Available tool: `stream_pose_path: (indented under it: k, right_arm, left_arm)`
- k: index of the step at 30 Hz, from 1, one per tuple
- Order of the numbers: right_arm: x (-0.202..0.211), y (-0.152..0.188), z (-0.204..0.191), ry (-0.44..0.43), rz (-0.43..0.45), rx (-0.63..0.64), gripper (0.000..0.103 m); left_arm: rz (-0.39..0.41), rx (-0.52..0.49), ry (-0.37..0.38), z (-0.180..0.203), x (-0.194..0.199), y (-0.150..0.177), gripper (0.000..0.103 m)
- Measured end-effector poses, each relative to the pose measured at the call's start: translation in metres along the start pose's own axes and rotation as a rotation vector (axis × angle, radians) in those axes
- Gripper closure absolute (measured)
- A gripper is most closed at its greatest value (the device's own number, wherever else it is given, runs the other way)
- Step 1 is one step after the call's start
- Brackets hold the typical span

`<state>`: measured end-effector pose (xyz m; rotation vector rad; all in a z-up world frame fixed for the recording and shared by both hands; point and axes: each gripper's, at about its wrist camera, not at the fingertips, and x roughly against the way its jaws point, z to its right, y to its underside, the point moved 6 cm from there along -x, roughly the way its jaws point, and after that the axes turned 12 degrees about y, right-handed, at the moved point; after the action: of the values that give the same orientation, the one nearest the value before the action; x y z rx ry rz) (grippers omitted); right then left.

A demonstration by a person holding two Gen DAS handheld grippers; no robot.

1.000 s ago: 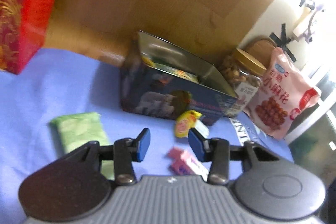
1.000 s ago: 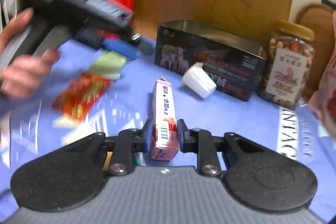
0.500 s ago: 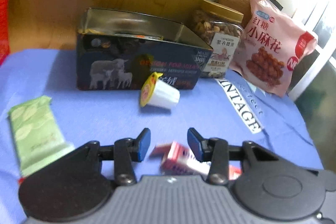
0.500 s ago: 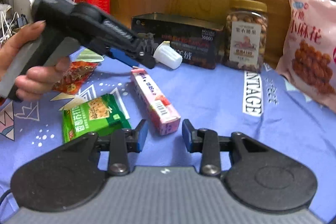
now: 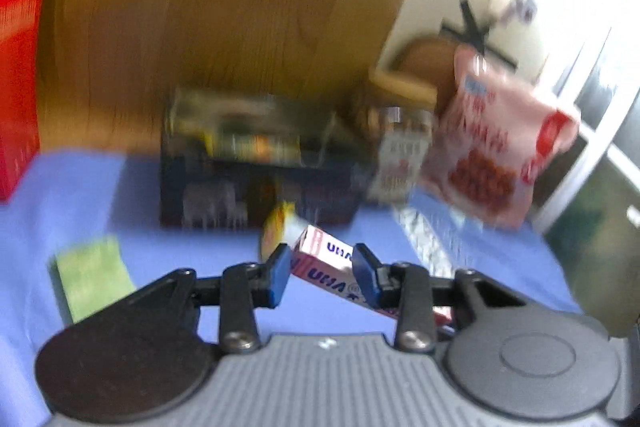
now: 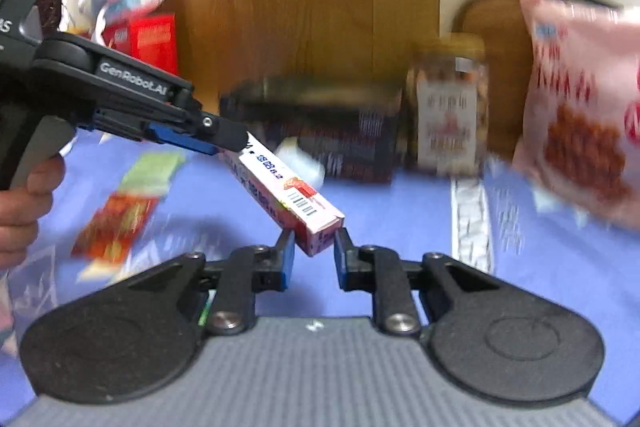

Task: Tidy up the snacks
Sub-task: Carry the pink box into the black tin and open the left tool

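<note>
A long pink snack box [image 6: 280, 187] hangs tilted above the blue cloth [image 6: 400, 227]. My left gripper [image 6: 230, 143], coming in from the left, clamps its far end. In the left wrist view the pink box [image 5: 328, 259] sits slanted between the blue pads of the left gripper [image 5: 322, 267], whose jaws are closing on it. The near end of the box lies between the fingertips of my right gripper [image 6: 314, 247], whose jaws are also closing, with both pads against it. Behind stands the open dark tin [image 6: 344, 139], also seen as the tin [image 5: 248, 183].
A small jelly cup [image 6: 300, 159] lies before the tin. A nut jar [image 6: 450, 107] and a pink snack bag [image 6: 580, 115] stand at the right. A green packet [image 6: 154, 171] and a red packet [image 6: 116, 227] lie left. A red box [image 6: 154, 43] stands at the back left. A hand [image 6: 24, 203] grips the left handle.
The pink box lay on the cloth with my right gripper open behind it. Now it is lifted, the left gripper has taken its far end, and the right jaws have narrowed onto its near end.
</note>
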<state>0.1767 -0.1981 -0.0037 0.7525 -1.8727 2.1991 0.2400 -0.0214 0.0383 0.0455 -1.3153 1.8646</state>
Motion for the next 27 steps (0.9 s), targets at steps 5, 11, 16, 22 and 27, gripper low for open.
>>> stream_pose_path:
  k: [5, 11, 16, 22, 27]
  right_arm:
    - [-0.042, -0.058, 0.007, 0.023, 0.095, -0.027, 0.079]
    - [-0.111, -0.091, 0.018, 0.020, 0.061, -0.096, 0.078]
    - [-0.128, -0.093, 0.014, 0.009, 0.047, -0.080, 0.076]
    - [-0.089, -0.060, 0.018, -0.122, -0.023, -0.239, 0.046]
    - [-0.115, -0.033, 0.002, -0.101, -0.224, -0.340, 0.032]
  left_arm:
    - [0.103, 0.009, -0.017, -0.015, -0.005, -0.057, 0.070]
    - [0.109, 0.071, -0.052, -0.053, -0.040, -0.087, 0.070]
    - [0.098, 0.105, -0.108, -0.073, -0.059, -0.077, 0.061]
    - [0.171, 0.119, -0.065, -0.067, -0.015, -0.060, 0.056]
    - [0.135, 0.162, -0.009, -0.046, -0.001, -0.029, 0.056]
